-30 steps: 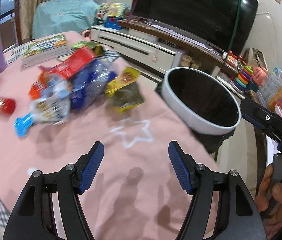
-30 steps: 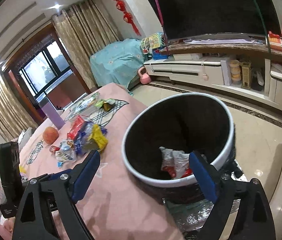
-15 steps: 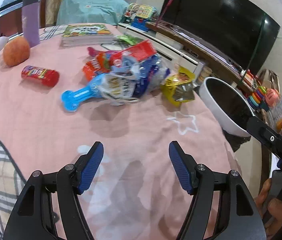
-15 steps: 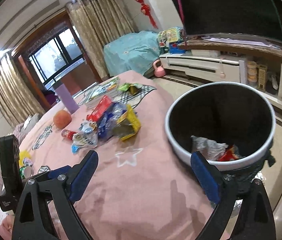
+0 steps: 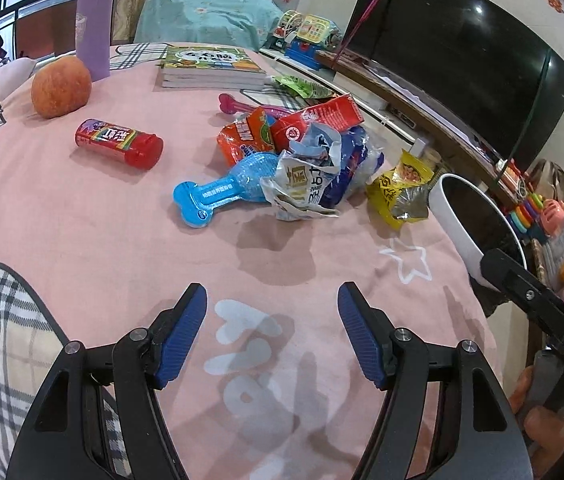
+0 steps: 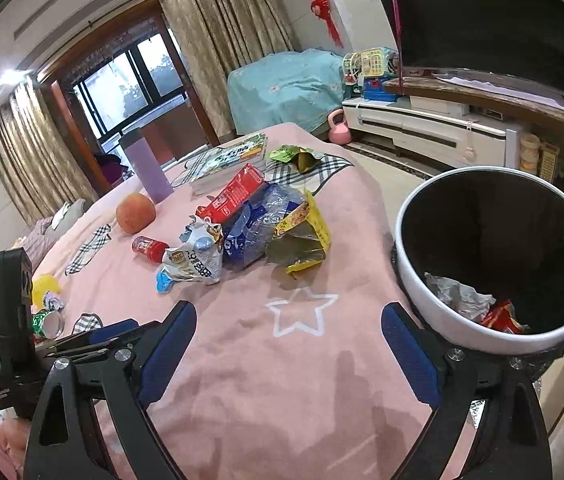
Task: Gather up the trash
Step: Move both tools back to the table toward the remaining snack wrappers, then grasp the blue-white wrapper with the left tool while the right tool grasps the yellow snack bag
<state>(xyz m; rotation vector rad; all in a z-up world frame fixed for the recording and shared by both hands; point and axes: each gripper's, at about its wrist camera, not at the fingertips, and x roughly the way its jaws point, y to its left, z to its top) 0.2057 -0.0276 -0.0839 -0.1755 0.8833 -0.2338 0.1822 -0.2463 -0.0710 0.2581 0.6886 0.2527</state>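
Note:
A heap of wrappers lies on the pink cloth: a crumpled white wrapper (image 5: 302, 186) (image 6: 195, 258), a blue bag (image 5: 352, 168) (image 6: 253, 228), a yellow snack bag (image 5: 400, 194) (image 6: 302, 236), a red carton (image 5: 318, 120) (image 6: 235, 194) and an orange packet (image 5: 243, 136). The white-rimmed trash bin (image 6: 414, 276) (image 5: 454, 216) stands at the table's right edge with crumpled trash inside. My left gripper (image 5: 271, 314) hovers open over bare cloth short of the heap. My right gripper (image 6: 286, 332) is open too, nothing between its fingers, between heap and bin.
A blue bone-shaped pack (image 5: 221, 192), a red tube (image 5: 119, 144), a peach (image 5: 61, 86), a purple cup (image 5: 93, 28), books (image 5: 209, 66) and a green wrapper (image 5: 302, 86) also lie on the table. TV (image 5: 454, 52) and low cabinet stand beyond.
Both views have swung from the bin toward the table's heap of wrappers, which now sits more central. Both grippers stayed open and empty.

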